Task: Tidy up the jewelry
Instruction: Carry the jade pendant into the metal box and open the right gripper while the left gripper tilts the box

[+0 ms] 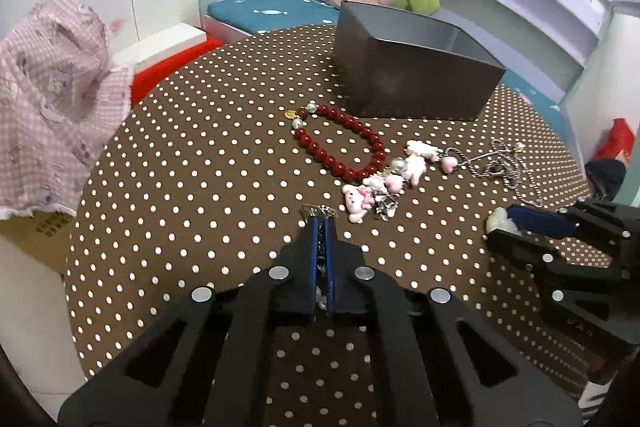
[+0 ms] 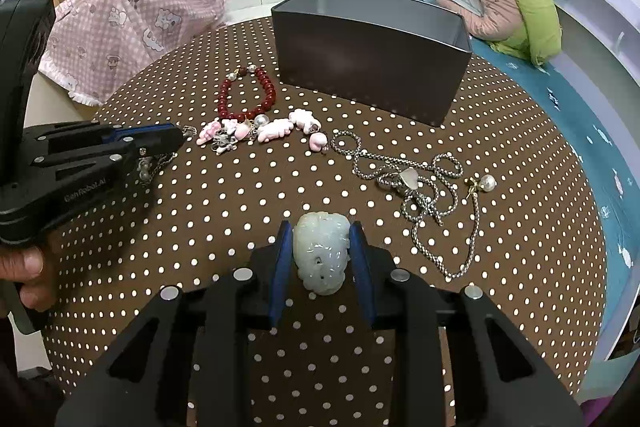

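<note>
My left gripper [image 1: 320, 217] is shut on a thin silver chain [image 1: 325, 211]; the right wrist view shows that chain with small pearls [image 2: 146, 167] hanging under my left gripper [image 2: 180, 137]. My right gripper [image 2: 320, 233] is shut on a pale jade pendant [image 2: 320, 251], with a blue pad against each side of it; the same gripper [image 1: 500, 223] shows at the right of the left wrist view. A red bead bracelet [image 1: 340, 143], a pink charm bracelet [image 1: 384, 183], a thick silver necklace [image 2: 420, 187] and a pearl earring [image 2: 486, 183] lie on the dotted tablecloth [image 1: 200, 187].
An open dark grey box [image 2: 372, 67] stands at the far side of the round table, behind the jewelry. A pink checked cloth [image 2: 132, 27] is draped beside the table at the left. A bed with pillows [image 2: 516, 7] lies beyond. A person's hand [image 2: 24, 267] grips the left handle.
</note>
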Available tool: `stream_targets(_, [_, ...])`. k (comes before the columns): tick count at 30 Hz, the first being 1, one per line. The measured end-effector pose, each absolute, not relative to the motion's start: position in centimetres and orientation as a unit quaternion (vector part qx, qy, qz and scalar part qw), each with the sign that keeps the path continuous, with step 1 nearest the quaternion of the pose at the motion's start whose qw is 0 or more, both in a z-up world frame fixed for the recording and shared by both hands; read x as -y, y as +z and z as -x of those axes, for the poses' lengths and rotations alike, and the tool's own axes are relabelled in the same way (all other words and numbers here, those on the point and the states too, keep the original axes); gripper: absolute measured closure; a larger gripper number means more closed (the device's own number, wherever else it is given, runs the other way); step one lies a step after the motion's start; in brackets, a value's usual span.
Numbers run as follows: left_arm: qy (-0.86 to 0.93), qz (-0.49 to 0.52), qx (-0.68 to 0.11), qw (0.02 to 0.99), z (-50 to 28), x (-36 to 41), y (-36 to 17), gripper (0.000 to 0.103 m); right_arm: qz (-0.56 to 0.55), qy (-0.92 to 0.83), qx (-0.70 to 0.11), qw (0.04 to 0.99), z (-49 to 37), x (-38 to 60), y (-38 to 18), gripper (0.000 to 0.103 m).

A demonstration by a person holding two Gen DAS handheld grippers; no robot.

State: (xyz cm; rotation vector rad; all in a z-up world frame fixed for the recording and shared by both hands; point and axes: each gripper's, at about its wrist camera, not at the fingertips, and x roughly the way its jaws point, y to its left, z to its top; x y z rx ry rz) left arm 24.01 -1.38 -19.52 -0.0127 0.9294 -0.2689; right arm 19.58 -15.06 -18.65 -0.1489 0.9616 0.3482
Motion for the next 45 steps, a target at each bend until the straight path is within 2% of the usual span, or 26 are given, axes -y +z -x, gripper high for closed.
stream_targets(7, [-0.139, 0.021, -0.434, 0.890, -22.6, 0.7, -18.1, 0.102, 0.049, 0.174, -0.458, 0.871, -19.2, 15.8, -18.2, 0.076])
stream_targets(16, [-0.139, 0.028, -0.389, 0.910, -22.3, -0.8, -13.7, 0.102, 0.041, 0.179, -0.433, 0.882, -19.0, 16.3, -15.5, 0.076])
stream_targets(26, [-0.152, 0.010, -0.313, 0.938, -22.5, -0.1, -6.8, 0.102, 0.057, 0.184, -0.367, 0.910, -20.1, 16.2, -9.2, 0.076])
stream_targets(36, [-0.191, 0.006, -0.250, 0.949, -25.1, 1.6, -0.4, 0.102, 0.062, 0.173, -0.308, 0.933, -24.9, 17.1, -3.3, 0.076])
stream_targets(45, [-0.222, 0.005, -0.266, 0.938, -30.9, 4.8, 1.0, 0.101, 0.051, 0.166, -0.351, 0.920, -30.9, 18.3, -5.0, 0.076])
